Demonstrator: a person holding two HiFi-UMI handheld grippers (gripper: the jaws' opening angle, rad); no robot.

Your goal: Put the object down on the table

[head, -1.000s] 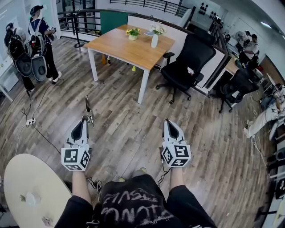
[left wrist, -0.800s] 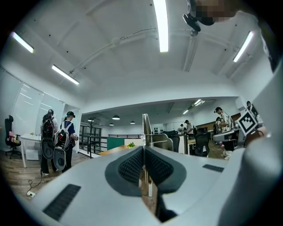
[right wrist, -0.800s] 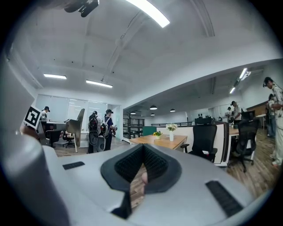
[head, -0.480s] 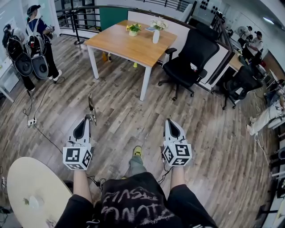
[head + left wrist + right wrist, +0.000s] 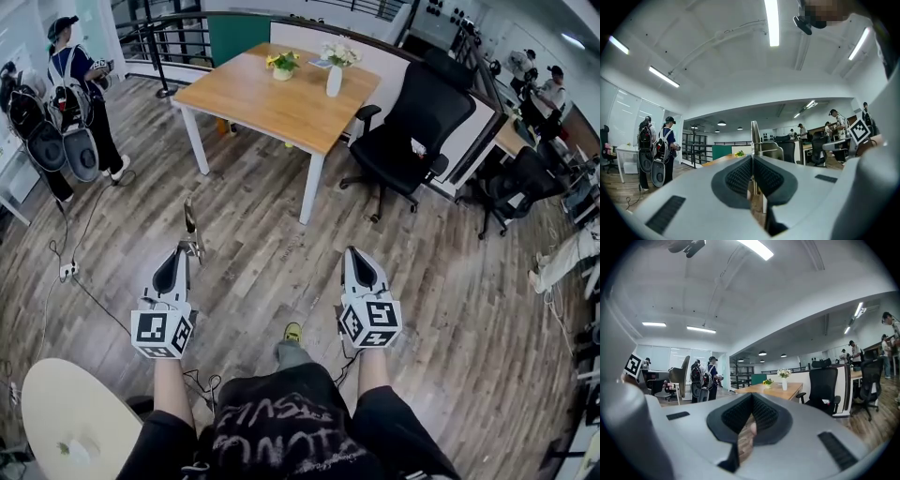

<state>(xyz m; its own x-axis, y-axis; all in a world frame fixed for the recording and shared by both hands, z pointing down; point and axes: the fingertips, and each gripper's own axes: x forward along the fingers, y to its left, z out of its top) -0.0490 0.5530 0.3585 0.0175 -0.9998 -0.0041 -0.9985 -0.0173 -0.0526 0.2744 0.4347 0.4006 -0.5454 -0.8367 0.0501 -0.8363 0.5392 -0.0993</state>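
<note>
Object held in the air, counter well ahead; the put-down is not yet begun

The thin metal object [image 5: 190, 225] stands upright out of the tip of the left tool [image 5: 187, 251], above the wooden floor [image 5: 262, 253] and well apart from the wooden counter [image 5: 272, 98] where a white vase [image 5: 335, 82] and a small flower pot [image 5: 282, 70] stand; by these pictures nothing of the task is done, and what is left is to reach the counter, lower the object onto a bare part of it and let go; the left tool's jaws are pressed almost together, pinching the object's lower end between the ribbed pads, as the left gripper view shows; the right tool [image 5: 354, 253] is held level beside it, its jaws closed tip to tip with nothing seen between them.
</note>
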